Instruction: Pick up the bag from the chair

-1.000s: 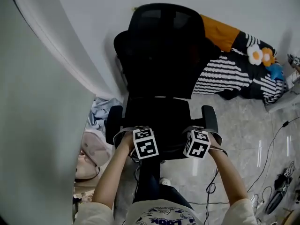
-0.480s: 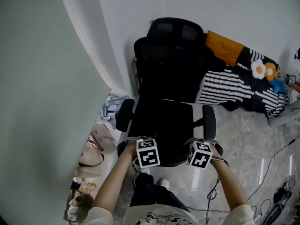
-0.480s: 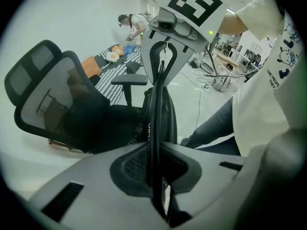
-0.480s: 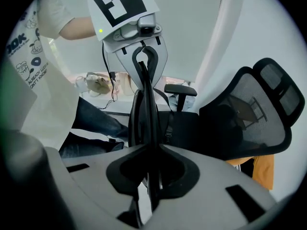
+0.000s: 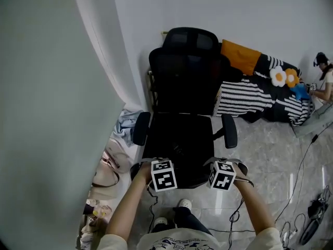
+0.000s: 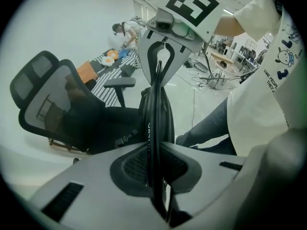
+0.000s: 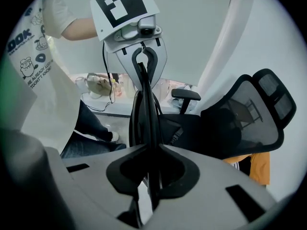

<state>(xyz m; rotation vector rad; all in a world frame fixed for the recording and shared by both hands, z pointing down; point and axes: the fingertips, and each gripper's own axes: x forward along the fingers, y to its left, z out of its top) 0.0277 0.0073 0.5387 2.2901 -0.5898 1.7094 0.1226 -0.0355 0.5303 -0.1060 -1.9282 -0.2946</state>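
The black bag [image 5: 179, 139] lies on the seat of a black mesh office chair [image 5: 182, 72], dark on dark, so its outline is hard to make out. Both grippers sit at the seat's front edge and face each other. My left gripper [image 5: 167, 166] [image 6: 154, 162] is shut on the bag's black strap [image 6: 156, 99], which runs on to the right gripper [image 6: 165, 32]. My right gripper [image 5: 216, 166] [image 7: 148, 169] is likewise shut on the strap [image 7: 144, 104]. The bag body with a buckle [image 7: 177, 128] rests behind it.
A white curtain [image 5: 104, 51] hangs to the left, with clothes and bags [image 5: 112, 160] on the floor below it. A striped blanket with an orange cushion [image 5: 250, 90] lies right of the chair. Cables [image 5: 312, 212] cross the floor, and a person [image 5: 325, 79] sits far right.
The head view has pulled back and swung, so the chair looks smaller and more of the room shows. Both grippers stay at the seat's front edge, still shut on the strap.
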